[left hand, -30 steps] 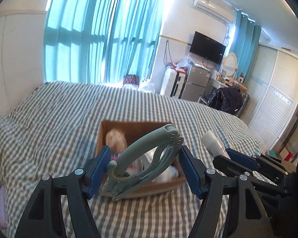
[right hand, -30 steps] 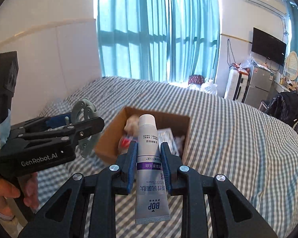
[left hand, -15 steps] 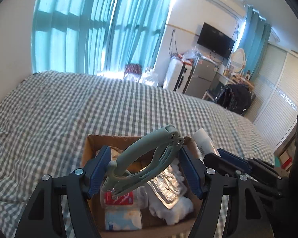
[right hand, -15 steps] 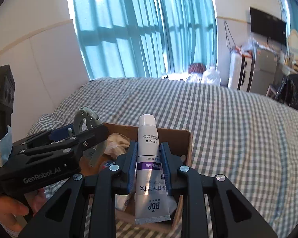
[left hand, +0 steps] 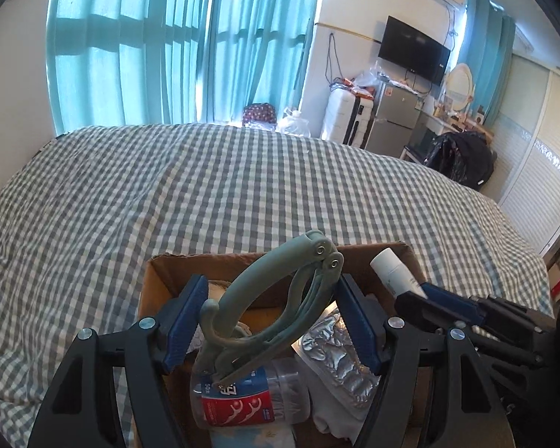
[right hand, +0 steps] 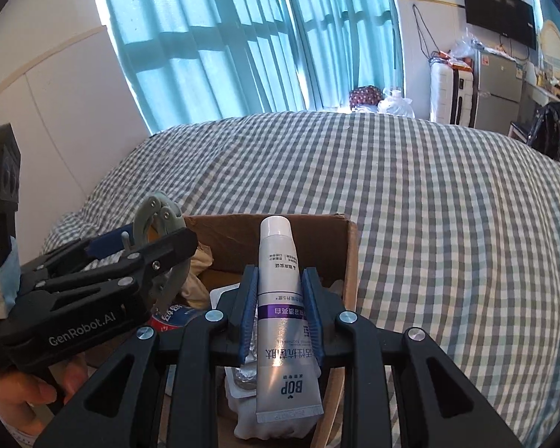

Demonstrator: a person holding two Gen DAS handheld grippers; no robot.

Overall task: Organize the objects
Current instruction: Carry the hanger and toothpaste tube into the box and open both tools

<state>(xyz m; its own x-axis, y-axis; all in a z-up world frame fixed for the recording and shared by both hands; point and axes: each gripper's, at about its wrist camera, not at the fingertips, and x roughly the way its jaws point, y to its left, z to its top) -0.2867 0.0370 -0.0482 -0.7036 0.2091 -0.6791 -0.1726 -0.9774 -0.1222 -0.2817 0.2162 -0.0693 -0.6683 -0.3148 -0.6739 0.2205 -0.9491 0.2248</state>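
Both grippers are hanging over the open cardboard box point(left hand: 156, 283) on the checked bedspread point(left hand: 242, 194); the left gripper point(left hand: 270, 321) is standing fairly wide, its blue pads point(left hand: 184, 323) pinching a grey-green folding hanger point(left hand: 276, 298) tilted across the gap; just below it a floss-pick jar point(left hand: 242, 405) and a foil pack point(left hand: 339, 364) are lying in the box; the right gripper point(right hand: 280, 311) is clamping narrowly on a white toothpaste tube point(right hand: 283, 321), cap pointing forward past its tips, over the box's right side.

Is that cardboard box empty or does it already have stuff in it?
Not empty: the cardboard box holds a floss-pick jar, a foil blister pack and white cloth.
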